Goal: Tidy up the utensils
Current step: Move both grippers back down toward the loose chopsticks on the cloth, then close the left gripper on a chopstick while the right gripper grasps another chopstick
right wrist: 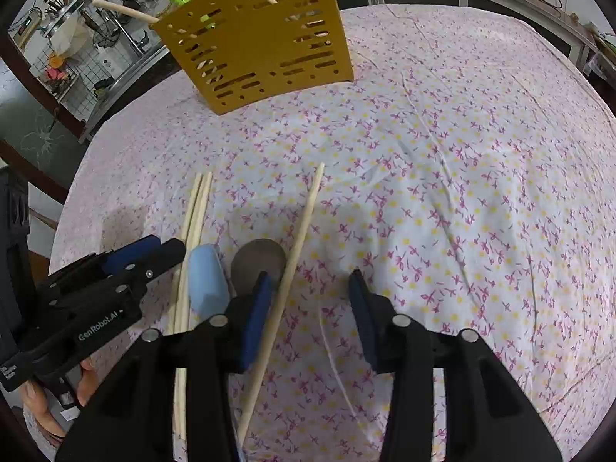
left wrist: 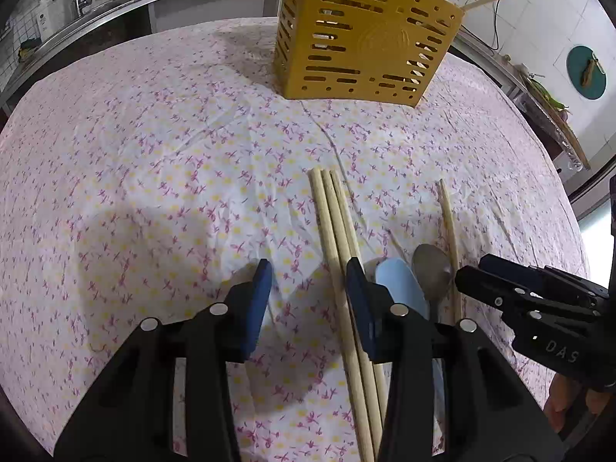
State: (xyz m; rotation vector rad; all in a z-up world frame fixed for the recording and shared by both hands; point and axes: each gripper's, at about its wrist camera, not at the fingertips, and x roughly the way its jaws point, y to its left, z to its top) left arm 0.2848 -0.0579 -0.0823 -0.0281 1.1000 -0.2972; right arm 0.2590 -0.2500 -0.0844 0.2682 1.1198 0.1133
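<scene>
Left gripper (left wrist: pixel 308 285) spread wide above the flowered tablecloth (left wrist: pixel 154 154), nothing pinched; three chopsticks (left wrist: pixel 338 238) bundled side by side on the cloth, running up between the fingers close against the right-hand pad (left wrist: pixel 360 300)

Just right of that bundle: a pale blue spoon (left wrist: pixel 400 288), then a grey metal spoon (left wrist: pixel 431 265), then a single chopstick (left wrist: pixel 448 227) lying apart from the rest

Right gripper (left wrist: pixel 467 275) seen from the left wrist view coming in from the right edge, tips near the single chopstick and the metal spoon

From the right wrist view: right gripper (right wrist: pixel 308 296) also spread, holding nothing; single chopstick (right wrist: pixel 296 246) slanting across the cloth (right wrist: pixel 462 154) just beside the left-hand pad (right wrist: pixel 256 308), contact not clear. Metal spoon (right wrist: pixel 258 261) partly hidden behind that pad, blue spoon (right wrist: pixel 206 281) just left of it, bundle (right wrist: pixel 196 215) further left. Left gripper (right wrist: pixel 165 250) reaching in from the left edge beside the bundle

Yellow slotted basket (left wrist: pixel 365 34) standing at the far side of the table, well apart from the loose pieces, with wooden sticks (right wrist: pixel 123 10) poking out above its rim
</scene>
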